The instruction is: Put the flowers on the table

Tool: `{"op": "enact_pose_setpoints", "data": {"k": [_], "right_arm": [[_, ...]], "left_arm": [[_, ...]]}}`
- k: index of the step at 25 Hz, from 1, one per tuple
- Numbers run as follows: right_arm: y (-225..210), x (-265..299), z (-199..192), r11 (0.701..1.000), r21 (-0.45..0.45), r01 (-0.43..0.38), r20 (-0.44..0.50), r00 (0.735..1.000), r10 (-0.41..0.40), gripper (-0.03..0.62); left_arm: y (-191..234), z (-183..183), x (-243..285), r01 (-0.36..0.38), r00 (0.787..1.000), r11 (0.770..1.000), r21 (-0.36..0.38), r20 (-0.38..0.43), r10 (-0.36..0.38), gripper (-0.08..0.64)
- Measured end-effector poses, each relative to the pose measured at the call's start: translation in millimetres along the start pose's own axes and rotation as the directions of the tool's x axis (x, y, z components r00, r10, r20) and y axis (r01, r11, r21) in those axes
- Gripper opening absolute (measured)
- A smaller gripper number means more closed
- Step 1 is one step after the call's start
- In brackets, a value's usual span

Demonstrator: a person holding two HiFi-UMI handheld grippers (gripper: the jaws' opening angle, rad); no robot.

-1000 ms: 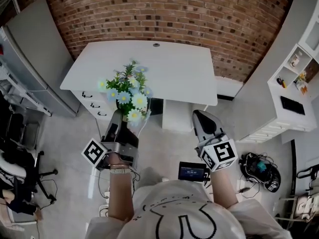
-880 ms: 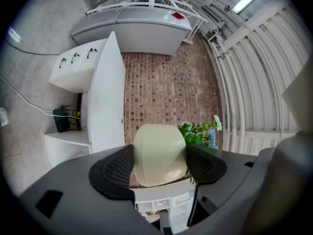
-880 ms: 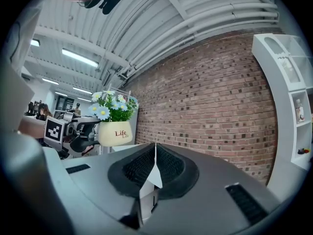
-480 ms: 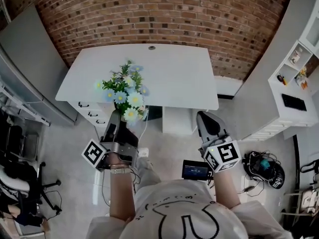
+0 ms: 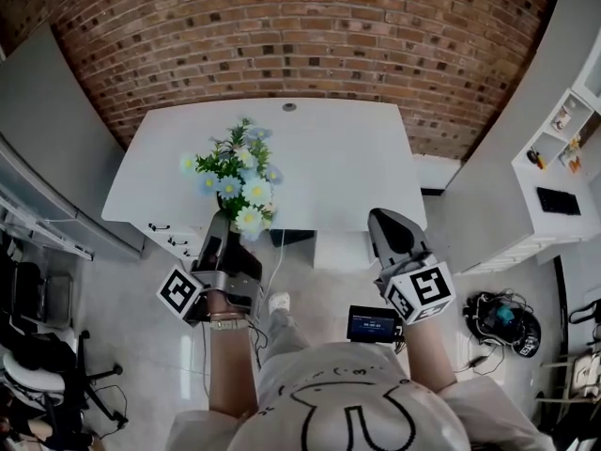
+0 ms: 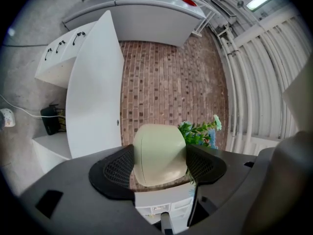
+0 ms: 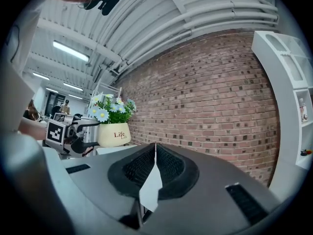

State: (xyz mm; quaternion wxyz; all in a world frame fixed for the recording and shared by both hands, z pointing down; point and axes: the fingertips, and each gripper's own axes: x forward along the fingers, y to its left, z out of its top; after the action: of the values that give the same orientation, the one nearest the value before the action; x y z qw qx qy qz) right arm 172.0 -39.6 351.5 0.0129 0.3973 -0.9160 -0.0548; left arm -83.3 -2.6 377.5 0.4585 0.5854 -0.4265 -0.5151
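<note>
A cream pot (image 6: 159, 153) of blue and white daisies (image 5: 235, 178) is clamped between the jaws of my left gripper (image 5: 227, 224). In the head view the blooms hang over the front edge of the white table (image 5: 329, 158); the pot is hidden under them. The right gripper view shows the pot (image 7: 113, 133) with "Life" printed on it, the flowers (image 7: 110, 109) above it and the left gripper (image 7: 68, 131) on it. My right gripper (image 5: 380, 218) is shut on nothing, off the table's front right; its jaws (image 7: 155, 148) meet in a line.
A brick wall (image 5: 282, 36) backs the table. White drawers (image 5: 164, 235) stand under its left side. A grey cabinet (image 5: 42, 158) is at left, white shelves (image 5: 563, 148) at right, a dark bag (image 5: 502, 319) on the floor at right, and a cable (image 5: 277, 256) under the table.
The table has come nearer and lower in the head view. The flowers, earlier level with the drawers in front of it, now overlap its front edge. Both grippers keep their states.
</note>
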Motion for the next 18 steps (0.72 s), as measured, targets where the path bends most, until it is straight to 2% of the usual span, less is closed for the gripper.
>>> {"op": "enact_pose_setpoints", "data": {"k": [4, 13, 18], "right_arm": [[1.3, 39.7, -1.3, 1.000, -0.018, 0.000, -0.018, 1.000, 0.000, 0.021], [0.1, 130.1, -9.6, 0.999, -0.017, 0.051, -0.056, 0.997, -0.052, 0.021], [-8.0, 177.1, -14.5, 0.994, 0.007, 0.107, -0.069, 0.992, -0.106, 0.021]], "left_arm": [[11.5, 28.0, 27.5, -0.005, 1.000, 1.000, -0.016, -0.010, 0.005, 0.344], [38.8, 97.0, 96.2, -0.029, 0.998, 0.998, -0.059, -0.059, 0.025, 0.344], [50.7, 134.8, 138.5, -0.033, 0.995, 0.997, -0.063, -0.096, 0.026, 0.344]]}}
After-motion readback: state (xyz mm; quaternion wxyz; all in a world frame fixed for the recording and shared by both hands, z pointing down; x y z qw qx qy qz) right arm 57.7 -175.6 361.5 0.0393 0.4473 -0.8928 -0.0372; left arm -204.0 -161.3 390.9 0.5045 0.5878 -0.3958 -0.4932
